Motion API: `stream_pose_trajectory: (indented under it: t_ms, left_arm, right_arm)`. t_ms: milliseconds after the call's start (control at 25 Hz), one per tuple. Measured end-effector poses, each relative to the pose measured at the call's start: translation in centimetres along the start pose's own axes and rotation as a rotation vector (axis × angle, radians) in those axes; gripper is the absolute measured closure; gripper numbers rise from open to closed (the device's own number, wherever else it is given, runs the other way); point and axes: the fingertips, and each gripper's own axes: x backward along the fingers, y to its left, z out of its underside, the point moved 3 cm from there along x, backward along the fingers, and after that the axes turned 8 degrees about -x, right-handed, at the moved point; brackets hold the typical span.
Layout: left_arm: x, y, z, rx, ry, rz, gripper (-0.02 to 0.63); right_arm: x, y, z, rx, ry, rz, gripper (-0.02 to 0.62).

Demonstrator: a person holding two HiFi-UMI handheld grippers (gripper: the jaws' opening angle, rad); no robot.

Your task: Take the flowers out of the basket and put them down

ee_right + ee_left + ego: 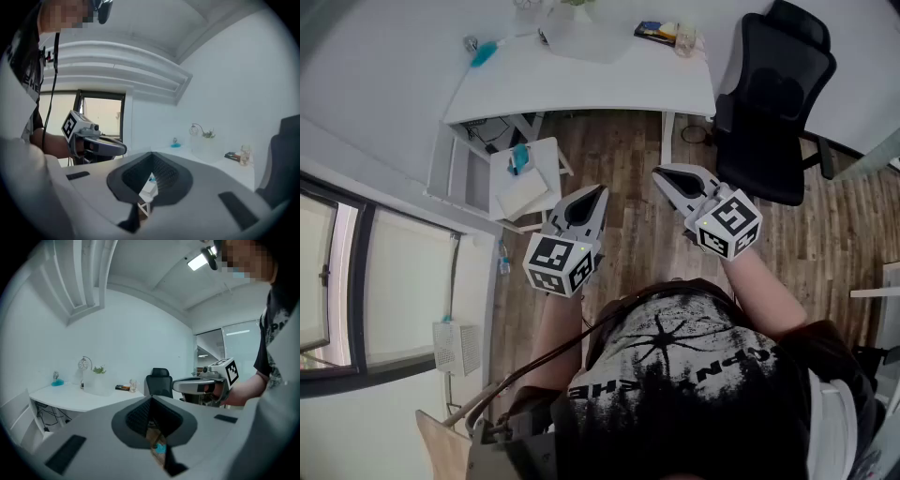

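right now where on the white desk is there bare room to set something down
The desk is bare along its front strip, from the teal thing at its left end to the right corner. Crowded: the back edge, with a translucent container, dark items and a glass.

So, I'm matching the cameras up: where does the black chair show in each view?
Head view: chair upper right, past the right end of the desk.
Left gripper view: centre, just right of the desk.
Right gripper view: far right edge, cut off.
Shared landmark: the white desk, left of the chair in all three.
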Motion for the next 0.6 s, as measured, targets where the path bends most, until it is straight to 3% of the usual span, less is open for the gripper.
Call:
stream_pose_trajectory:
  t_ms: [600]
  left_arm:
    - [-0.4, 0.9, 0.3, 0.001, 0.003, 0.047, 0.595]
  right_arm:
    - [-1.3, 1.5, -0.1, 0.002, -0.003, -0.014, 0.577]
